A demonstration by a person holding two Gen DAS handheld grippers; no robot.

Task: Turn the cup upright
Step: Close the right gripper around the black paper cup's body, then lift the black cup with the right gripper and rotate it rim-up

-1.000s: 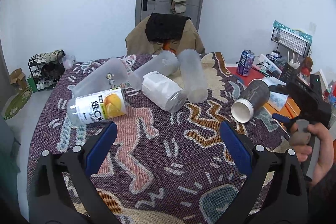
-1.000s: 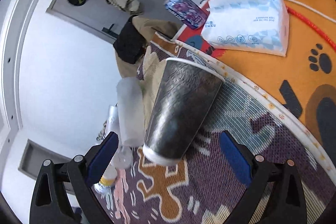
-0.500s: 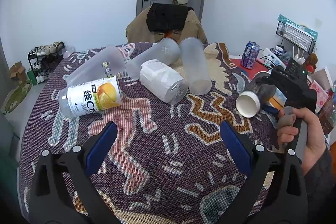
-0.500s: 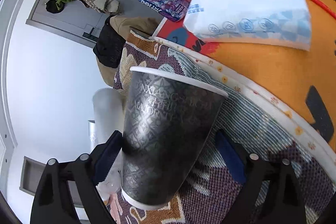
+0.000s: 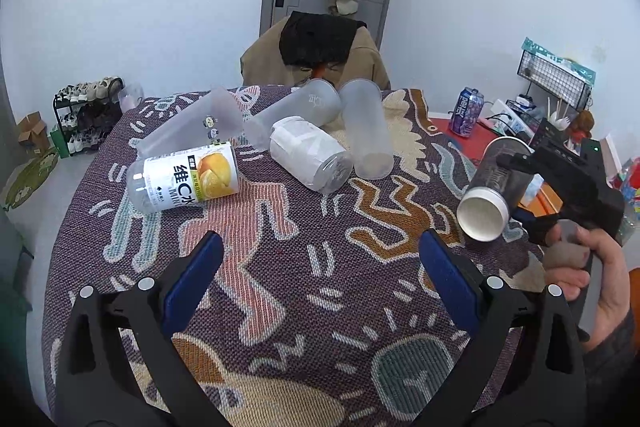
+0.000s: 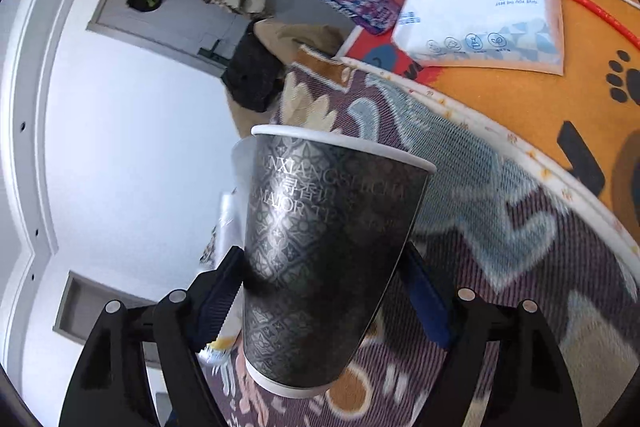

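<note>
- On the dark paper cup (image 6: 324,251), silver lettering is being shown: "XINXIANGS…" in part, then Chinese characters, then "MAJOR"; the rest is being lost to blur.
- On the juice bottle (image 5: 185,181) lying on its side, "维C水" is being displayed in large characters beside an orange picture, with "MIN" partly readable below.
- On the tissue pack (image 6: 486,23), a small line is being shown upside down, seemingly "GIVE YOU THE BEST"; the words under it are too small.
- On the purple can (image 5: 466,111), lettering is being shown but cannot be read.

Bright even light; fisheye warp; slight blur.
</note>
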